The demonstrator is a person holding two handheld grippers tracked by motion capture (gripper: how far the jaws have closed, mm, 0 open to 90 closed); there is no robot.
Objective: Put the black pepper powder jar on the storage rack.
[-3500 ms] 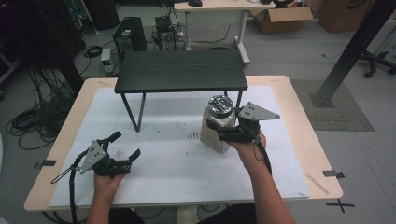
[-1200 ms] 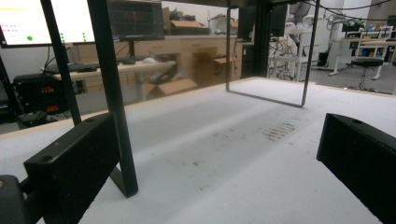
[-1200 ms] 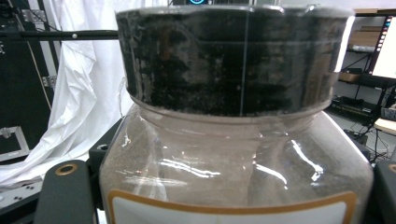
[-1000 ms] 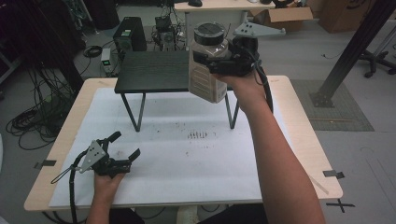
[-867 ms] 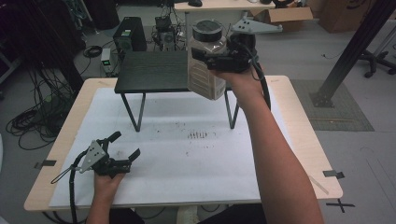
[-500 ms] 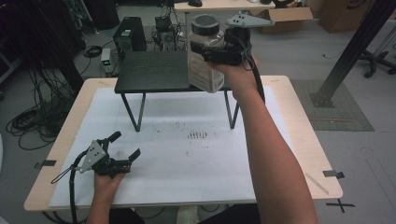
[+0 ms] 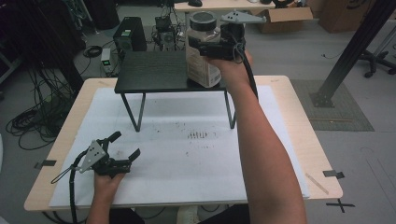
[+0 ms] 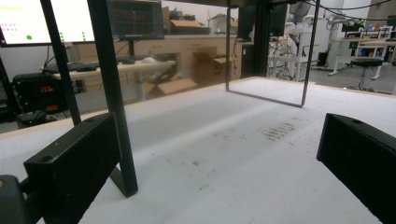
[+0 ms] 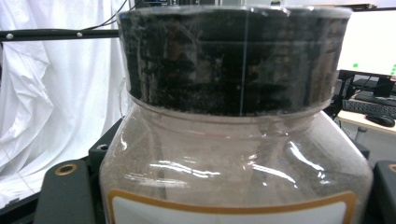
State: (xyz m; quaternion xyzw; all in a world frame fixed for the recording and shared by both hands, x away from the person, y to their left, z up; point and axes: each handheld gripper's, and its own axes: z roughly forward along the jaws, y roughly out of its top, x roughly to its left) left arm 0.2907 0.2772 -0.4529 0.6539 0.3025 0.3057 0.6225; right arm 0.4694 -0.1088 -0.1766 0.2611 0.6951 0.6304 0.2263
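Note:
A clear jar [image 7: 202,70] with a black lid [image 7: 203,20] and a pale label hangs tilted over the right end of a low black stand [image 7: 154,70]. Whether its base touches the stand top, I cannot tell. My right gripper [image 7: 201,44] is shut on the jar just under the lid, coming in from the right. In the right gripper view the jar [image 9: 233,158] sits between the black fingers [image 9: 65,191], its brown contents showing. My left gripper [image 7: 126,144] rests open on the white sheet at the front left, with nothing between its jaws [image 8: 217,140].
The stand's thin metal legs [image 8: 112,93] rise just ahead of the left gripper. A white sheet [image 7: 196,163] with a small dark stain [image 7: 200,135] covers the wooden table [image 7: 299,121]. Computers, cables and boxes lie on the floor beyond the far edge.
The right hand lifted the jar off the sheet and carried it back over the stand's right end, drifting a little farther and lower in the last second. The left gripper stayed put.

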